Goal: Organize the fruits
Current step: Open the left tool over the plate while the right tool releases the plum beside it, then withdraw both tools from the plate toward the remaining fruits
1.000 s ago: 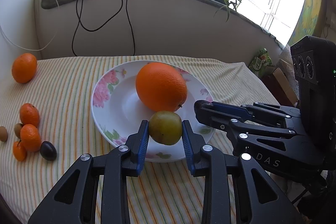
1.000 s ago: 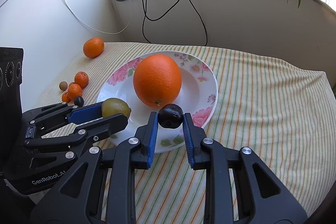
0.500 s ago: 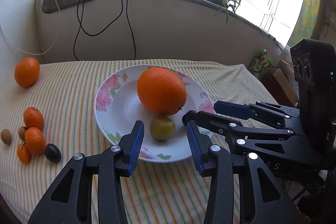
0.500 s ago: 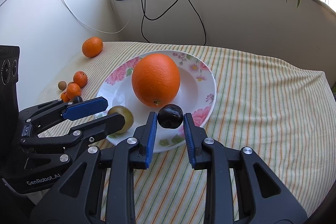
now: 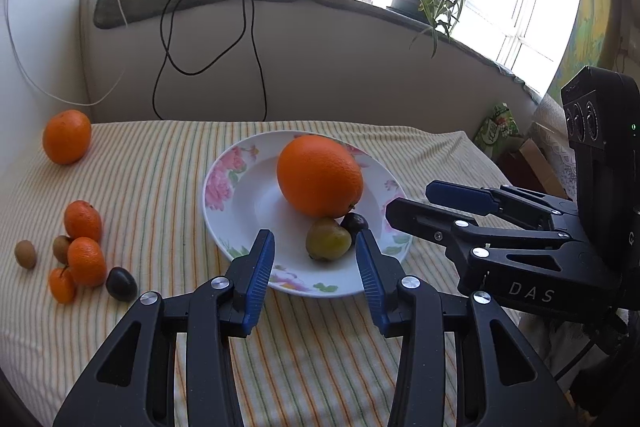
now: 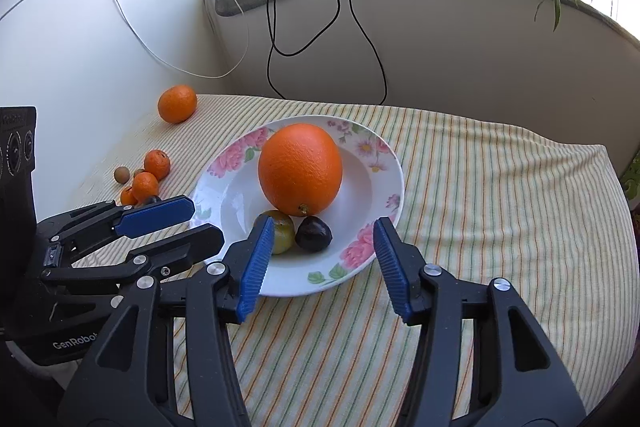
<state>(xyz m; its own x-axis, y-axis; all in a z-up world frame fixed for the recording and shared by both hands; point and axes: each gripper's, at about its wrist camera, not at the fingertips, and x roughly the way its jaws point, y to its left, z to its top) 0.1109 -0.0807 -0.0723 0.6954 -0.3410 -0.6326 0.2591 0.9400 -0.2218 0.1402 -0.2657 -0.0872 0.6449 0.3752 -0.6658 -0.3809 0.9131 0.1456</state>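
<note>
A floral white plate (image 5: 240, 203) (image 6: 376, 187) on the striped cloth holds a big orange (image 5: 320, 175) (image 6: 300, 174), a green plum (image 5: 328, 243) (image 6: 285, 231) and a dark plum (image 5: 355, 223) (image 6: 313, 234). My left gripper (image 5: 315, 259) is open and empty at the plate's near rim, just behind the green plum. My right gripper (image 6: 324, 251) is open and empty over the near rim, just behind the dark plum. Each gripper also shows in the other's view, the right one (image 5: 416, 203) and the left one (image 6: 200, 223).
On the cloth left of the plate lie a mandarin (image 5: 66, 135) (image 6: 177, 103), several small tangerines (image 5: 85, 259) (image 6: 145, 185), another dark plum (image 5: 121, 283) and small brown fruits (image 5: 25, 253). Cables (image 5: 208, 39) hang from the ledge behind. The table edge drops off at right.
Both grippers opened and drew back. The left let the green plum go onto the plate, then the right let the dark plum go beside it.
</note>
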